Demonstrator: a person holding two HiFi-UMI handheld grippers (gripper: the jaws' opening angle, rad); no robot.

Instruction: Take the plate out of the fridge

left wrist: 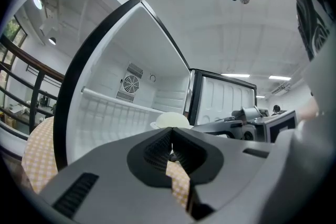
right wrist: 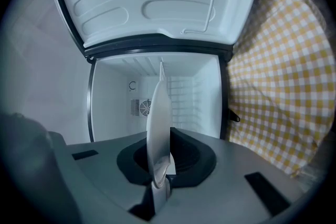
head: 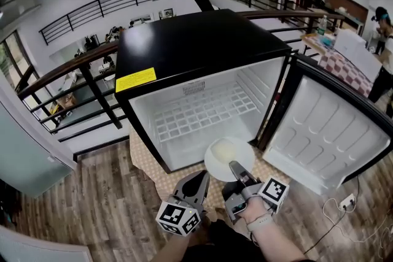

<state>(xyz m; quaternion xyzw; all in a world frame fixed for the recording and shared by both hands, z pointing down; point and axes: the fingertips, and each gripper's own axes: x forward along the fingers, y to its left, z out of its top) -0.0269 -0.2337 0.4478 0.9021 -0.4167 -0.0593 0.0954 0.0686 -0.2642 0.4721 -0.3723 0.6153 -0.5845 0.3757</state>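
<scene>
We pinch the plate (head: 226, 155) by its rim in the right gripper (head: 236, 167), level at the fridge (head: 184, 46) mouth to clear the opening; the left gripper (head: 201, 180), jaws together, empty, stands alongside

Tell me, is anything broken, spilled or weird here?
Nothing stands out. The plate looks whole and clean, pinched at its rim by the right gripper at the mouth of the fridge. The door is wide open, and no spills show inside.
</scene>
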